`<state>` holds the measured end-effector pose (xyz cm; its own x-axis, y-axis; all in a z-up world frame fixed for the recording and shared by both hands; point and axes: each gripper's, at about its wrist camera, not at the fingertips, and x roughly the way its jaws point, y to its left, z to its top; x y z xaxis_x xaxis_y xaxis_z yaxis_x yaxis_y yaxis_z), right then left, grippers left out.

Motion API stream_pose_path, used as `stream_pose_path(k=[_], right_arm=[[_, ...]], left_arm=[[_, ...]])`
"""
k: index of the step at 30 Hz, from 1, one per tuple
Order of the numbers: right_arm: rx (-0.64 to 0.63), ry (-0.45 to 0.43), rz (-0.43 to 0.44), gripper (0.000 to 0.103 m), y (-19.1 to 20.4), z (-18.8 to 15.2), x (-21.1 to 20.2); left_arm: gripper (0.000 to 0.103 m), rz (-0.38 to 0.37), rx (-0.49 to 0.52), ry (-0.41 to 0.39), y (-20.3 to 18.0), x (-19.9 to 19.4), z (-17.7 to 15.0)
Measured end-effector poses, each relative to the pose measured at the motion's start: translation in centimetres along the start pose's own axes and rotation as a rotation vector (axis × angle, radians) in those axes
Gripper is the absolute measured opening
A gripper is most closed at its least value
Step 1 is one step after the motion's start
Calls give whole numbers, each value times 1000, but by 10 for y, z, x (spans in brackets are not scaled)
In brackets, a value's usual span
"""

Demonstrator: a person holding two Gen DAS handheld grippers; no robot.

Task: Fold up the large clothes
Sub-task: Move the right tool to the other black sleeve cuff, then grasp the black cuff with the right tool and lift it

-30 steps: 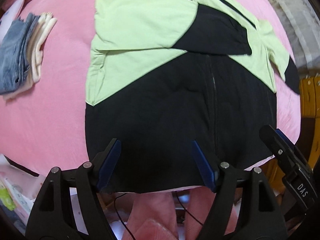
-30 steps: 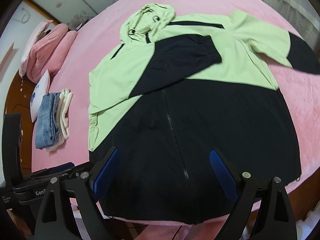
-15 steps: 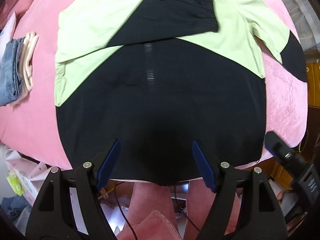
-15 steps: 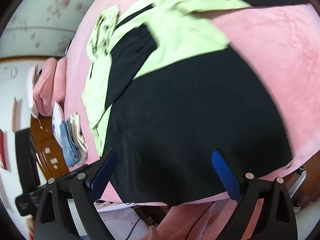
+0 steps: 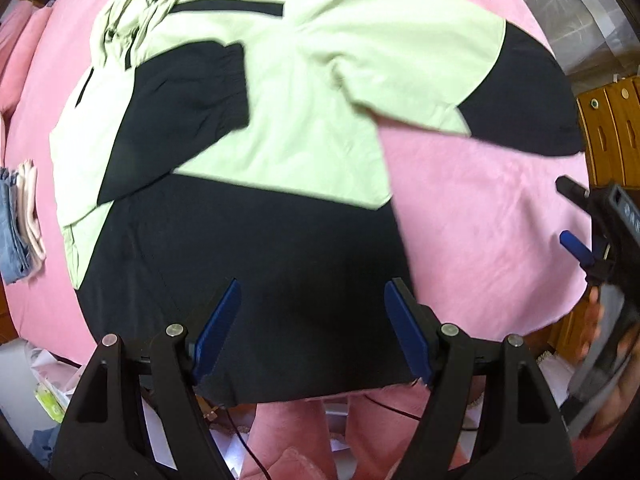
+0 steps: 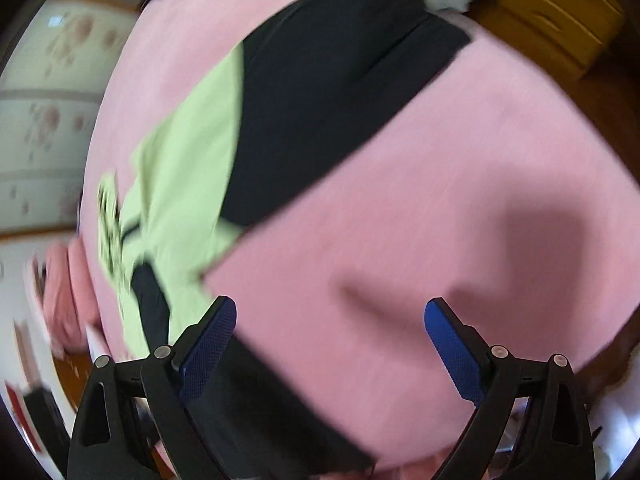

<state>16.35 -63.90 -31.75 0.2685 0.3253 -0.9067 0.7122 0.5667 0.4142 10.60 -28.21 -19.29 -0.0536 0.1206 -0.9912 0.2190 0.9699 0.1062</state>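
1. A stack of folded clothes (image 5: 20, 220) lies at the bed's (image 5: 500, 232) left edge.
2. The jacket (image 5: 260, 152), green and black, lies spread flat on the bed, hood at the far edge, hem at the near edge; one sleeve is folded across its chest, the other stretches toward the right edge.
3. The left gripper (image 5: 312, 328) hangs above the hem, jaws released, holding nothing.
4. The right gripper (image 6: 330, 344) hangs over bare bed right of the jacket, jaws released, empty.

Both grippers held apart-jawed, nothing gripped.
L gripper (image 5: 312, 320) is pointed straight down, blue pads spread wide, no contact made. R gripper (image 6: 330, 344) is angled downward, jaws likewise parted & empty; it is seen at far right of left-wrist view w/ a hand (image 5: 600, 360) wrapped round its handle.
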Motion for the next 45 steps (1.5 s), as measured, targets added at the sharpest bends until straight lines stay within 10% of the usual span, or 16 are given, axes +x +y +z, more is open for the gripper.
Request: stream_pose_path(k=[12,18,26,35,45], right_arm=[[207,-151,76,96,-71,169,15],[224,-220,25,70,-74,219,14],[225,-292,91,11,-53,212,14],[173,-402,207,10,-53,182,-53],[-115,-534,366,10,60,149,-130]], left_arm=[[72,20,-50,-24,-21,16,41],[72,34,-64,-23,-21,27,52],[72,53,-125,-25,-7,30,57],[72,27,-144,-58,6,24,50],[72,-46,-209,-106,60,17,20]])
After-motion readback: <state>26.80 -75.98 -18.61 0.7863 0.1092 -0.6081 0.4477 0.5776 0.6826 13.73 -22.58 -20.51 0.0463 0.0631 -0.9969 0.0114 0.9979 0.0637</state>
